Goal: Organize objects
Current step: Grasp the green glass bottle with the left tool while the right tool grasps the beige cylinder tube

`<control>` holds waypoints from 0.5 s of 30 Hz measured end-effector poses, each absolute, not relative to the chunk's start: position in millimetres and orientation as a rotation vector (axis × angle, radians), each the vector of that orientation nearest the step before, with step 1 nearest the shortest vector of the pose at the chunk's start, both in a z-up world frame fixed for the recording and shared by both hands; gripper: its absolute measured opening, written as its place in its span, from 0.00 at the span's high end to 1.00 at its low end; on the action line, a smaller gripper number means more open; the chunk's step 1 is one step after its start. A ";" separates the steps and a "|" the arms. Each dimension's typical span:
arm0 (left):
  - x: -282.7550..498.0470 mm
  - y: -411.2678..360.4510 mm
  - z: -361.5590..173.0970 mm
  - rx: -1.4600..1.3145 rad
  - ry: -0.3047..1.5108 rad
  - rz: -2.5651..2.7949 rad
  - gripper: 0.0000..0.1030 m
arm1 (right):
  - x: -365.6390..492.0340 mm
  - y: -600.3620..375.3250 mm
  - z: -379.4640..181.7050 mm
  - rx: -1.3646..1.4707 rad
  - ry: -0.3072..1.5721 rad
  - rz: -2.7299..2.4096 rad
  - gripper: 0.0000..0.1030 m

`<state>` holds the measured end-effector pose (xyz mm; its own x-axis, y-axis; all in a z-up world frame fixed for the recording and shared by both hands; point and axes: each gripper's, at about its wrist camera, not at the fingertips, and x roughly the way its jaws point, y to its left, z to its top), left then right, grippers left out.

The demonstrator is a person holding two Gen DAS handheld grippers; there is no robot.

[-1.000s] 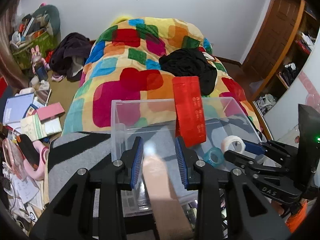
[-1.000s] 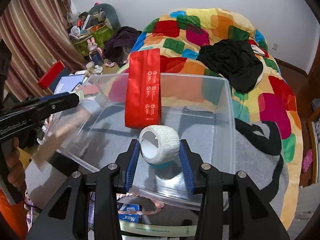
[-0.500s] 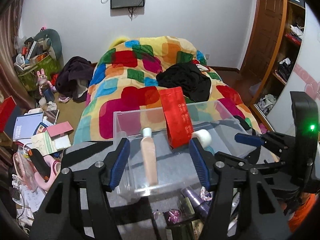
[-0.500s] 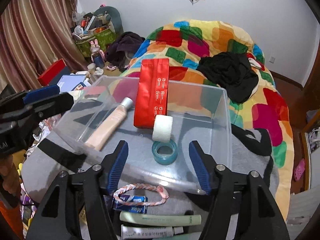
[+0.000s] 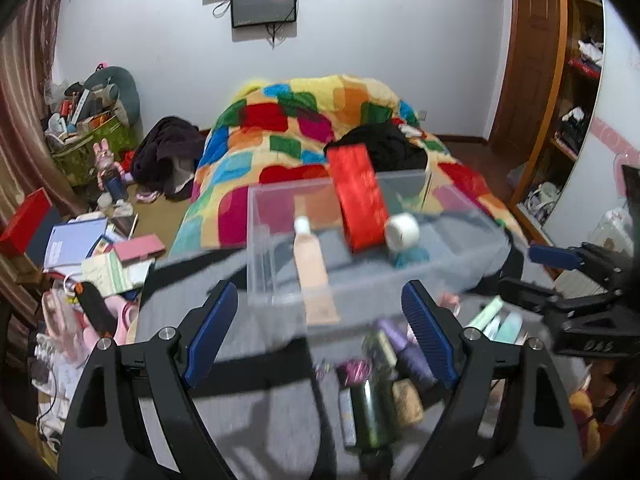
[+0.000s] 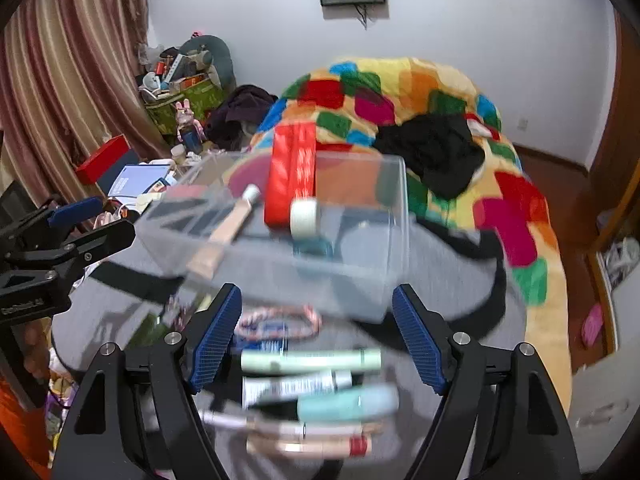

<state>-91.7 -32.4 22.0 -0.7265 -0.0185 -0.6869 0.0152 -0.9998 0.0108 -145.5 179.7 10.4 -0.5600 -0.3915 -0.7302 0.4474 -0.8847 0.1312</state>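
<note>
- Opening both tongs now: my left gripper (image 5: 320, 332) and right gripper (image 6: 316, 336) have jaws spreading apart with nothing between the pads.
- Done so far, I judge: the clear bin (image 5: 276, 280) on the grey blanket holds a peach tube (image 5: 312, 264), a red pouch (image 5: 360, 200), a white tape roll (image 5: 402, 232) and a teal ring (image 6: 312, 246).
- Left to do: several tubes (image 6: 312, 360) and a braided band (image 6: 276, 316) lie near the bin's front wall, outside it.
</note>
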 end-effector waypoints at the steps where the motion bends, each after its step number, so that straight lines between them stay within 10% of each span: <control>1: -87.9 -32.6 16.0 1.175 -0.007 -2.892 0.18 | -142.8 182.2 7.1 1.120 0.093 -2.418 0.27; 15: -60.1 -19.8 -52.6 1.381 0.131 -2.812 0.18 | -90.8 188.4 -47.7 1.287 0.105 -2.456 0.26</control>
